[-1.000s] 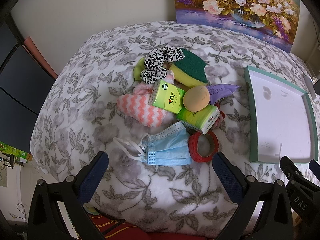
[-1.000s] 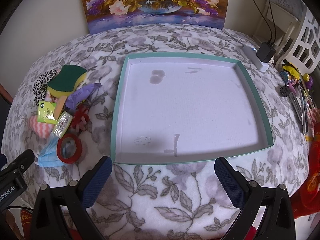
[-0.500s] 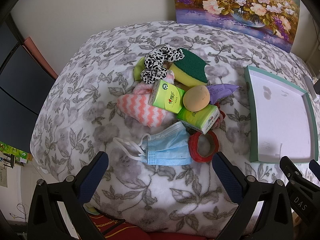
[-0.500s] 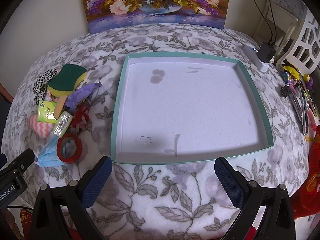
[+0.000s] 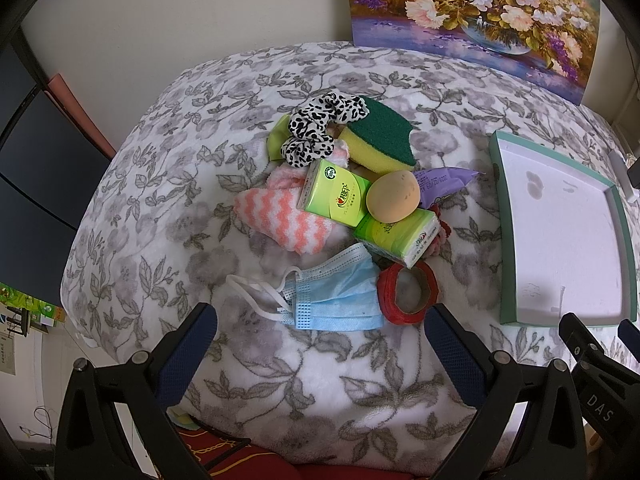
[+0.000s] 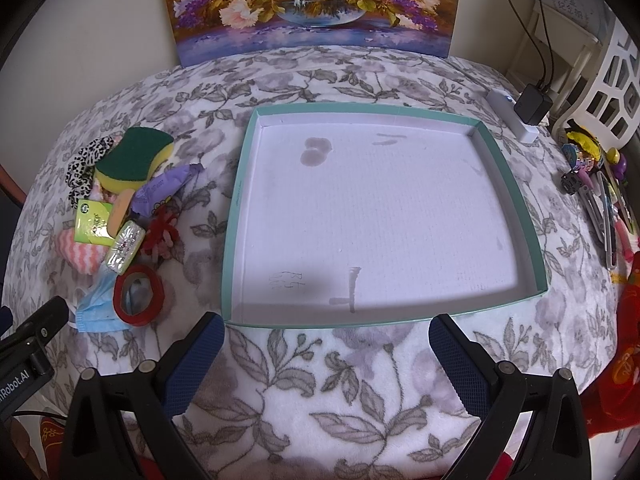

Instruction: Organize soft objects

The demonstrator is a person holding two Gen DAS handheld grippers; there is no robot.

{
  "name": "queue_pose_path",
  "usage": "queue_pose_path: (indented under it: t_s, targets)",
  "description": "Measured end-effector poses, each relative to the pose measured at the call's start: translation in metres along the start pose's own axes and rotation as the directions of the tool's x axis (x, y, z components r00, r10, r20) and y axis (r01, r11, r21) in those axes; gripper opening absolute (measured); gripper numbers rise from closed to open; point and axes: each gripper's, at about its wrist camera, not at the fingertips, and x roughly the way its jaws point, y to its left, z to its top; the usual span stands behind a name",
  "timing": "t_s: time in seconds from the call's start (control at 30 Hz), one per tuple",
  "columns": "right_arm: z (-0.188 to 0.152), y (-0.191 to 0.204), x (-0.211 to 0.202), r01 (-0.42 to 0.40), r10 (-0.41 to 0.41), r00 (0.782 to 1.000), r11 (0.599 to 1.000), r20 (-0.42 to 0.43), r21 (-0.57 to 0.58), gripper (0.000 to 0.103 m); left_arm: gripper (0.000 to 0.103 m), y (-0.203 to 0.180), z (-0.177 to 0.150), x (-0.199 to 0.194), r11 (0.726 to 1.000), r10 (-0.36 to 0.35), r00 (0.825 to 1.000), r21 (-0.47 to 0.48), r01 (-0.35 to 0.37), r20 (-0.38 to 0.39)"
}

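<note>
both my left tongs (image 5: 320, 344) and right tongs (image 6: 326, 354) are released and hold nothing, above the flowered worktop (image 5: 304, 372). the soft things lie in one pile beside the empty tray (image 6: 236, 216). nearest is the face mask (image 5: 340, 300): i judge it very light and floppy, so i would pinch its pleated middle, not the loops. the sponge (image 5: 380, 140) should squash easily.

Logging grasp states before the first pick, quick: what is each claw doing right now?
Left claw: open, holding nothing, above the blue face mask.
Right claw: open, holding nothing, at the near edge of the tray.
</note>
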Motion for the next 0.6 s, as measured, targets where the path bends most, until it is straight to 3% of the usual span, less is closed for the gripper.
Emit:
queue_pose_path:
  t_s: [0.6]
  targets:
    - [0.0014,-0.0003,-0.0011,-0.001,0.001,1.000,1.000,-0.002,0.000,0.103,0.103,0.0001,0.0001,0.0000,1.000,-0.002,1.000,-0.001,0.002,-0.002]
